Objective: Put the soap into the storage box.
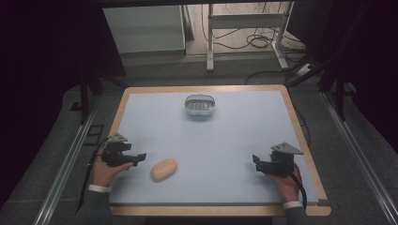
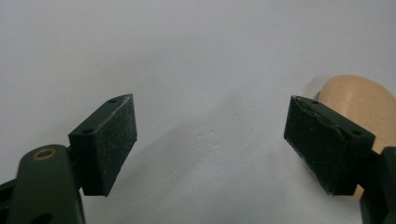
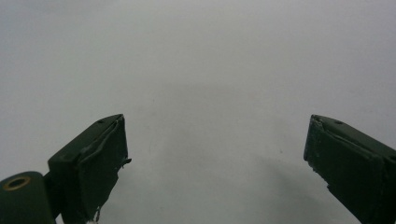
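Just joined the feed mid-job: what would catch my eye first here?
The tan bread roll lying alone on the pale mat, right beside the open left tool at the near left. Next, the small metal basket at the far middle of the mat. The right tool, also open, sits at the near right over bare mat.
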`<state>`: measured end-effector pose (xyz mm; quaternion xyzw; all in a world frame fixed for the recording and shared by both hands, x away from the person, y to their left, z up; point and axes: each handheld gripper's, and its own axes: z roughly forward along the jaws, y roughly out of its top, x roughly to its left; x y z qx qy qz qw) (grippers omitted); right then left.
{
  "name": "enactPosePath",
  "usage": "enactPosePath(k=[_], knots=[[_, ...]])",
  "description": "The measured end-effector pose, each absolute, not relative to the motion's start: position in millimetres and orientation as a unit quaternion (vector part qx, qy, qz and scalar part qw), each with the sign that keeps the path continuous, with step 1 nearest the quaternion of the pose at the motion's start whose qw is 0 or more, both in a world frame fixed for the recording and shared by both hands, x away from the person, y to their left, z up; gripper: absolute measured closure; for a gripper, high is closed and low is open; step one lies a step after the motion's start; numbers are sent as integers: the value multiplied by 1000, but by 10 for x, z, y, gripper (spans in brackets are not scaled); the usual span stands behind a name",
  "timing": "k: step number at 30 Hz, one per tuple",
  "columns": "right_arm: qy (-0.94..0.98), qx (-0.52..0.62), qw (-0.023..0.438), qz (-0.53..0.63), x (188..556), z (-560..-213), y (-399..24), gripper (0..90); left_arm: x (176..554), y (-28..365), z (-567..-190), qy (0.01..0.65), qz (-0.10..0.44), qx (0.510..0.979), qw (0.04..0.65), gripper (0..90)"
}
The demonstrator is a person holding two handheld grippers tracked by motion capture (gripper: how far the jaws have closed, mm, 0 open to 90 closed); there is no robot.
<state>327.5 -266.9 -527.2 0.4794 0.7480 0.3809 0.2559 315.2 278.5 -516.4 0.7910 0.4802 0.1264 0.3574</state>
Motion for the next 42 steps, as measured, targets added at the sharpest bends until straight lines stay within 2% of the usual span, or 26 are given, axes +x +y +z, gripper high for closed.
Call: enactPosePath(k=[25,42], knots=[[740,485,266,382,3240,-5276,-2707,96,3105,2723,-5001,463,116,807,347,195],[745,485,266,373,3248,-5281,-2691,99,3105,2437,-4774,418,118,843,318,204]])
